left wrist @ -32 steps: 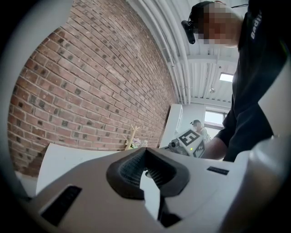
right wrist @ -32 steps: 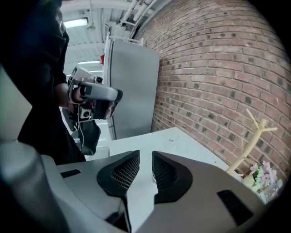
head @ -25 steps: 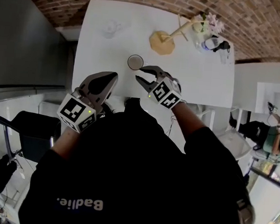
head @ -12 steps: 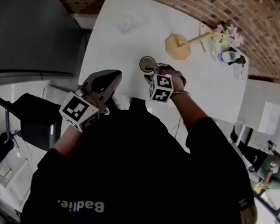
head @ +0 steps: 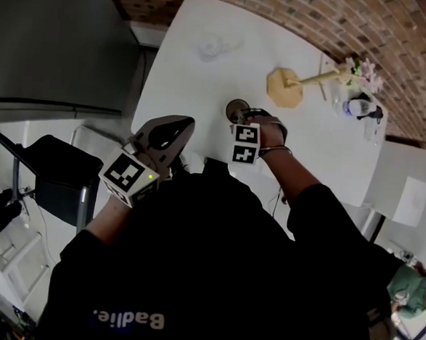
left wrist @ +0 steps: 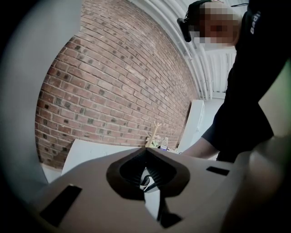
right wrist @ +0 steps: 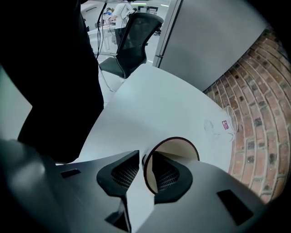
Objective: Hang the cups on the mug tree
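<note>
The right gripper (right wrist: 144, 169) points down over the dark-rimmed cup (right wrist: 176, 151) on the white table (head: 197, 84); its fingers have just been closing and straddle the rim, not yet clamped; from the cup, the mug tree (head: 285, 88) stands at two o'clock; the left gripper (head: 180, 125), at seven o'clock, is clenched and empty.

Head view steeply down; all 3 share table (head: 196, 92).

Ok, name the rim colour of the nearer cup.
The cup's rim is dark brown; right gripper view shows it best.
</note>
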A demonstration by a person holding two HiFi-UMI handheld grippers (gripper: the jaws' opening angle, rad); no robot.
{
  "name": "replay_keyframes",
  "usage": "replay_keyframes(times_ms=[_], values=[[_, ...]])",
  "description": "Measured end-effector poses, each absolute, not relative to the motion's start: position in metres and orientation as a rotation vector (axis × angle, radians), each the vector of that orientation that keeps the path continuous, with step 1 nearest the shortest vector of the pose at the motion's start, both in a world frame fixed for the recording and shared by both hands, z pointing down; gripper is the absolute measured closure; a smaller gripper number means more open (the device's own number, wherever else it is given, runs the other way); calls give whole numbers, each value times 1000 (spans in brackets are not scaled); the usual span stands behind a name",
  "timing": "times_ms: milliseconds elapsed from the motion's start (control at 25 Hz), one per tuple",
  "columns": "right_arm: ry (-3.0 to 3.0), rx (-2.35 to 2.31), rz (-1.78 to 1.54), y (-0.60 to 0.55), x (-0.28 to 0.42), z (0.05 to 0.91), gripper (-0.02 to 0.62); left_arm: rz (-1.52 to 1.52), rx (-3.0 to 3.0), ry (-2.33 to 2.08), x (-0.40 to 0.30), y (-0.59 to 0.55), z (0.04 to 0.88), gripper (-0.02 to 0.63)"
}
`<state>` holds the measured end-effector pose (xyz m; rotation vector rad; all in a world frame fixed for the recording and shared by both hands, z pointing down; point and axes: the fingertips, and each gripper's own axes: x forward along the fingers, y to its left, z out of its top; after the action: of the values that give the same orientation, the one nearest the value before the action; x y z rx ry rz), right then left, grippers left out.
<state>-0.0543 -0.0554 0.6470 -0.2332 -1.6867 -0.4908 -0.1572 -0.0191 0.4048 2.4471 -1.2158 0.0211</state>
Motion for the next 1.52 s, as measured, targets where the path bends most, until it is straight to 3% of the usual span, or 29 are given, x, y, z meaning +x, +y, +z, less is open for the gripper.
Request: replay_keyframes(times_ms=[600, 1040, 1520], values=[[-1730, -234, -463, -58, -54, 646, 528, 67, 2432, -1213, -154, -19, 411, 603], [-2051, -42, -218, -82, -41, 573, 529, 185, 2522, -1170, -125, -53, 448, 598], [-2343, -41, -121, -76, -48, 460, 529, 449, 2612, -977, -84, -84, 493, 348]])
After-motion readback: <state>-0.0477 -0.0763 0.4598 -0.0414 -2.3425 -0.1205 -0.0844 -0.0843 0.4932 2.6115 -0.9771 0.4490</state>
